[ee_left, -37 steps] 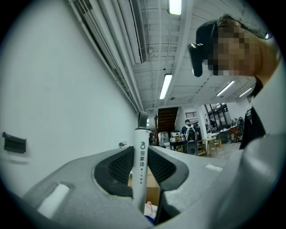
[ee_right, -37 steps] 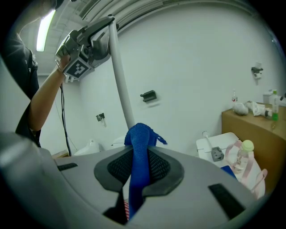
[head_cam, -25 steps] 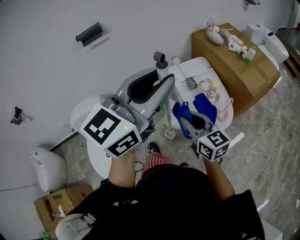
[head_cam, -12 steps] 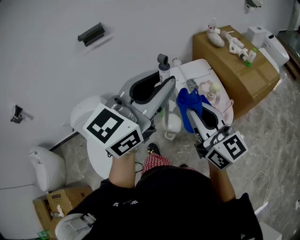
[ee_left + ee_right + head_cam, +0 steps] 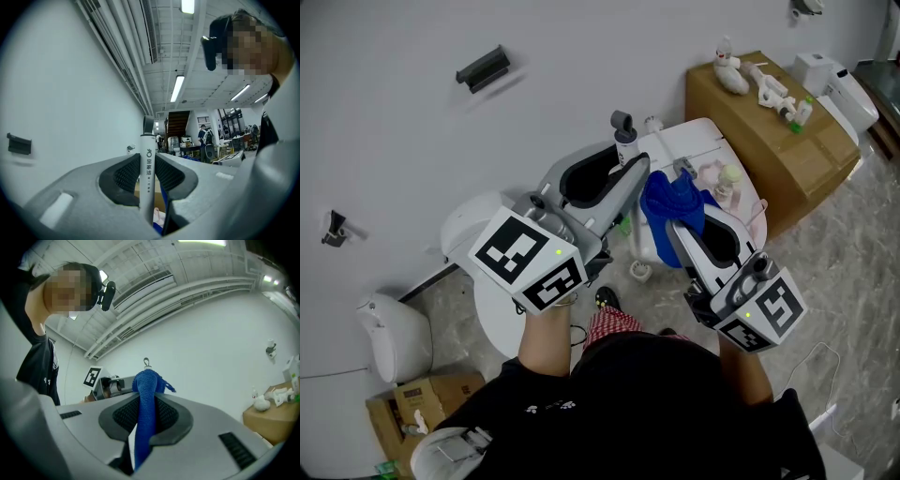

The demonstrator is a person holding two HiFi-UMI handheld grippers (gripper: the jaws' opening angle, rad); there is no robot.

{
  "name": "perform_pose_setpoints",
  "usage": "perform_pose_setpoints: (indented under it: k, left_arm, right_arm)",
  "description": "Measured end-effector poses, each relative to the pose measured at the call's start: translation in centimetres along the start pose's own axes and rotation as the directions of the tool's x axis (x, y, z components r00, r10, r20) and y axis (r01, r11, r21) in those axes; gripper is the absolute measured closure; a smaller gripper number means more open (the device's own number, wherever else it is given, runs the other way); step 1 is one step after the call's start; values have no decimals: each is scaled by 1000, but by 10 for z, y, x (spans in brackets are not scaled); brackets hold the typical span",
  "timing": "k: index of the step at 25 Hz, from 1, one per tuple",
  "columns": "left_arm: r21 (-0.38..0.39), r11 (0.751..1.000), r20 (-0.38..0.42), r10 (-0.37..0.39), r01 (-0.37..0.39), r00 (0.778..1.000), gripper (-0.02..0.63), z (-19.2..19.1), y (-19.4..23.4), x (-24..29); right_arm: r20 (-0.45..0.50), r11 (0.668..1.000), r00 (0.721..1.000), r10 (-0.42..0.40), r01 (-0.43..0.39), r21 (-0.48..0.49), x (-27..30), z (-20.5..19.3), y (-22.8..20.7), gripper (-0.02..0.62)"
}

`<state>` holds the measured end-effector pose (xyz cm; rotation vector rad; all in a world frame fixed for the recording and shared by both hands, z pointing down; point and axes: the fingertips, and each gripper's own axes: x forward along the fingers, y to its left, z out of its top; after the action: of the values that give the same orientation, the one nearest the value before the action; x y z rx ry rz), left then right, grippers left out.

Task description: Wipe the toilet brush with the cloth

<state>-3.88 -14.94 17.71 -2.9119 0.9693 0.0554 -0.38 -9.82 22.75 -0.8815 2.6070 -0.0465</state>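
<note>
The toilet brush stands upright, a white handle point(image 5: 146, 173) with a grey loop cap point(image 5: 622, 121). My left gripper point(image 5: 628, 169) is shut on that handle, with the ribbed pads point(image 5: 125, 174) pressing on both sides. The blue cloth point(image 5: 667, 199) is bunched in my right gripper point(image 5: 677, 223), whose jaws are shut on it. In the right gripper view the cloth point(image 5: 145, 404) sticks up past the jaws, and the brush's grey loop point(image 5: 146, 363) shows just above it. The cloth sits right beside the handle, below its cap. Whether they touch I cannot tell. The brush head is hidden.
A white toilet point(image 5: 717, 141) with small items on it lies behind the grippers. A cardboard box point(image 5: 773, 150) carrying bottles stands at the right. A small white cup point(image 5: 639, 270) sits on the floor. Another white fixture point(image 5: 394, 337) and a black wall bracket point(image 5: 483, 66) are at the left.
My right gripper has risen with the blue cloth and tilted upward, bringing the cloth up beside the brush handle. The left gripper and the brush have stayed put.
</note>
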Motion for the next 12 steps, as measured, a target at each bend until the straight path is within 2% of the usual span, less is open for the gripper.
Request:
perform_pose_setpoints:
  k: [5, 12]
  left_arm:
    - [1, 1000, 5, 3, -3, 1000, 505, 1, -1, -1]
    - [-6, 999, 13, -31, 31, 999, 505, 6, -8, -1]
  right_arm:
    - [20, 998, 998, 59, -59, -10, 7, 8, 20, 531]
    - [-18, 993, 993, 117, -117, 27, 29, -10, 40, 531]
